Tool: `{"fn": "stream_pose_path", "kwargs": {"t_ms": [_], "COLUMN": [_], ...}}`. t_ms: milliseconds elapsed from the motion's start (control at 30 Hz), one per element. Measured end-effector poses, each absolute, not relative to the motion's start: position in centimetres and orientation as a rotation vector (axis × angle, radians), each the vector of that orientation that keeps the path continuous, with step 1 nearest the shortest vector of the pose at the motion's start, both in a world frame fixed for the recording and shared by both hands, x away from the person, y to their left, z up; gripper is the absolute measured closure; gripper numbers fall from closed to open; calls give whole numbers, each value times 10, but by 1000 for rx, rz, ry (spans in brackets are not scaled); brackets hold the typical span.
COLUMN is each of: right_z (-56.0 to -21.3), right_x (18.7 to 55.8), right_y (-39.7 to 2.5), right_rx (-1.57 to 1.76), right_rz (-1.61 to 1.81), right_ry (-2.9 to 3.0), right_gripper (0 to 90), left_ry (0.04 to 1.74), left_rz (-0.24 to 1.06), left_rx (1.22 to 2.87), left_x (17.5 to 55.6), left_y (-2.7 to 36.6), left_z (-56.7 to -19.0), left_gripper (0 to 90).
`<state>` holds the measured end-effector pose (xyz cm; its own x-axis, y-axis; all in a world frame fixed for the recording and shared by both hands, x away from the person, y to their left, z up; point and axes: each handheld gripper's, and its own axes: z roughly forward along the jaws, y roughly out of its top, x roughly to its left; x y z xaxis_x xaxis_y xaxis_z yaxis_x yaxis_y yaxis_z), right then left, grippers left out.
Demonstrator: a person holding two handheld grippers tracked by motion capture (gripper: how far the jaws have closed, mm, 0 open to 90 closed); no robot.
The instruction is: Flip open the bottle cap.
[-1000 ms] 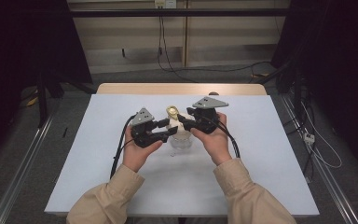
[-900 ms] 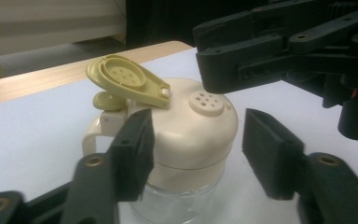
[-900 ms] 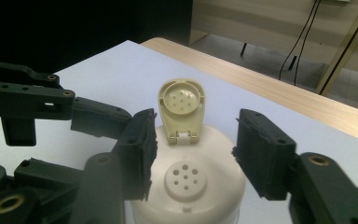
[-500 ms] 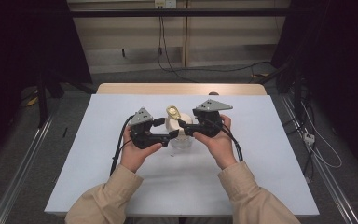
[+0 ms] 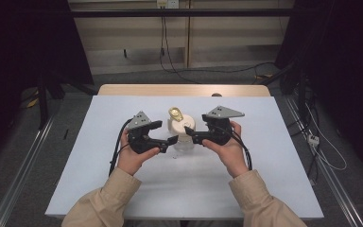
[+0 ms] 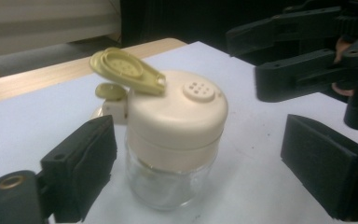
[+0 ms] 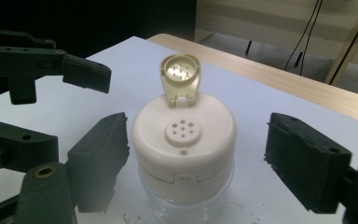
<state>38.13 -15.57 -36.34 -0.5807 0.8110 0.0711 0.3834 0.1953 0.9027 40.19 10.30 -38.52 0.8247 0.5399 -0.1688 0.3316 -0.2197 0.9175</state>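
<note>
A clear glass shaker jar point(image 5: 181, 137) with a cream lid stands upright at the middle of the white table point(image 5: 264, 161). Its yellow flip cap point(image 5: 175, 113) is hinged open, and the sprinkle holes point(image 7: 183, 131) show. My left gripper point(image 5: 167, 132) is open at the jar's left and my right gripper point(image 5: 192, 131) is open at its right. In the left gripper view the jar point(image 6: 175, 140) sits between the black pads point(image 6: 91, 158) of the left gripper point(image 6: 200, 140). The right gripper point(image 7: 200, 144) also straddles the jar point(image 7: 184, 149), its left pad point(image 7: 105, 149) close to the lid.
The other gripper appears behind the jar in each gripper view. A bare wooden strip point(image 5: 184, 90) runs along the table's far edge. Cables point(image 5: 217, 71) lie on the floor beyond it. Metal rails point(image 5: 19, 175) flank the table.
The right gripper has drifted slightly right and toward the person. The left gripper has barely shifted. The jar has not moved and its cap stays open.
</note>
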Motion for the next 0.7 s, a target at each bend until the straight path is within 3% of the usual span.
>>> {"fn": "stream_pose_path", "kwargs": {"t_ms": [700], "right_z": [-389], "right_x": [356], "right_y": [-187], "right_rx": [1122], "right_rz": [1320], "right_ry": [2071], "right_gripper": [149], "left_ry": [665], "left_rz": [233], "left_rx": [1844], "left_x": [396], "left_y": [122], "left_z": [-393], "left_gripper": [56]}}
